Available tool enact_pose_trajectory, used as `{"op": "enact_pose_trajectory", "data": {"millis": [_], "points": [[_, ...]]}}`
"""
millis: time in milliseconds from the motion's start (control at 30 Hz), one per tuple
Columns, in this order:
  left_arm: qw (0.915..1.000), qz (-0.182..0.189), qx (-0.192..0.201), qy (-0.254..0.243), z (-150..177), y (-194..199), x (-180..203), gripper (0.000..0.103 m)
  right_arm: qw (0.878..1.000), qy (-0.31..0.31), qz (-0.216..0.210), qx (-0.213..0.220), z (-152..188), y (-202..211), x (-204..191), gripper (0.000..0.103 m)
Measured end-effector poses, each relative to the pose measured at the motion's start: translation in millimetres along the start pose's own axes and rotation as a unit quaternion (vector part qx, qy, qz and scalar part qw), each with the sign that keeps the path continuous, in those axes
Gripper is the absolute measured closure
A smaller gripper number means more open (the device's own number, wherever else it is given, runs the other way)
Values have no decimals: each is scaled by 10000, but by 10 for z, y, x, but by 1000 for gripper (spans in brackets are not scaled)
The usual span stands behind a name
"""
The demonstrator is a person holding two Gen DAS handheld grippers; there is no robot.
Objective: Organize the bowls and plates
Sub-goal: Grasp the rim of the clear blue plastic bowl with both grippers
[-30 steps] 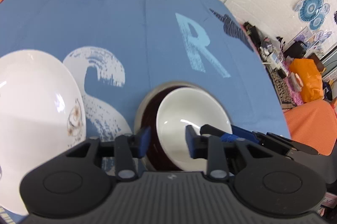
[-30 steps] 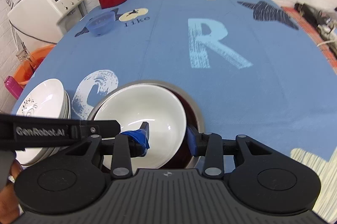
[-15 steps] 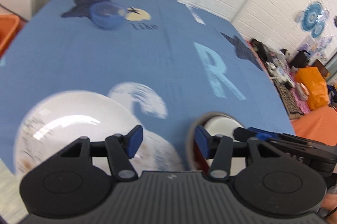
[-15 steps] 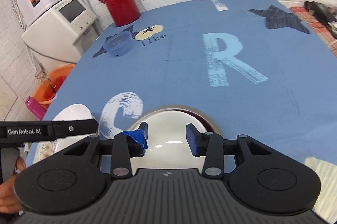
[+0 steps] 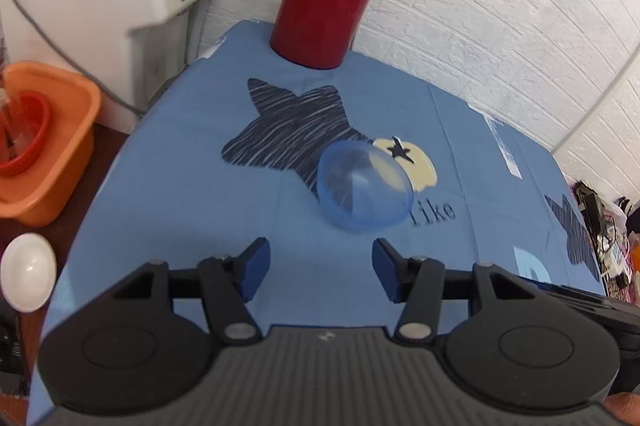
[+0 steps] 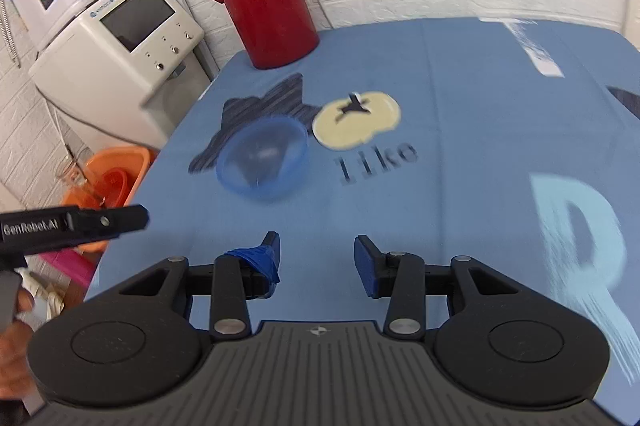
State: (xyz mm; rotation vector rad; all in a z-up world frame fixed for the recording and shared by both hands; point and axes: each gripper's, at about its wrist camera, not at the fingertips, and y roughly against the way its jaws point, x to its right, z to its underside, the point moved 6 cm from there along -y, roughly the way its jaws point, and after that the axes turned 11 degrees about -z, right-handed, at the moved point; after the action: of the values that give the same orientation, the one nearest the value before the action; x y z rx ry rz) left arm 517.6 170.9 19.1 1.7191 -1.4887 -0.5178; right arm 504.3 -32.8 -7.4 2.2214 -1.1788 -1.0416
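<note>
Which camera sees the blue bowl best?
The left wrist view: the blue bowl sits sharp and near, just ahead of the open left gripper. The right wrist view shows it too, but blurred and off to the left.

Pale letter [image 6: 580, 250] at right edge smeared, cut off.

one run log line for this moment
left gripper: open, empty | right gripper: open, empty | blue bowl: on tablecloth ahead, untouched | next: probably grasp bowl
</note>
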Motion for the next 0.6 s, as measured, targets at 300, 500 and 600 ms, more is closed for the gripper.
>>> {"op": "enact_pose_trajectory", "data": {"millis": [300, 500, 600], "points": [[9991, -263, -343, 25, -211, -937, 141, 49, 9953, 807, 406, -343, -394, -1039, -54, 76], [9986, -348, -392, 46, -199, -1139, 84, 57, 9964, 684, 197, -464, -388, -1233, 67, 80], [9984, -308, -464, 33, -185, -1156, 81, 94, 9968, 633, -11, -483, -350, -1207, 36, 85]]}}
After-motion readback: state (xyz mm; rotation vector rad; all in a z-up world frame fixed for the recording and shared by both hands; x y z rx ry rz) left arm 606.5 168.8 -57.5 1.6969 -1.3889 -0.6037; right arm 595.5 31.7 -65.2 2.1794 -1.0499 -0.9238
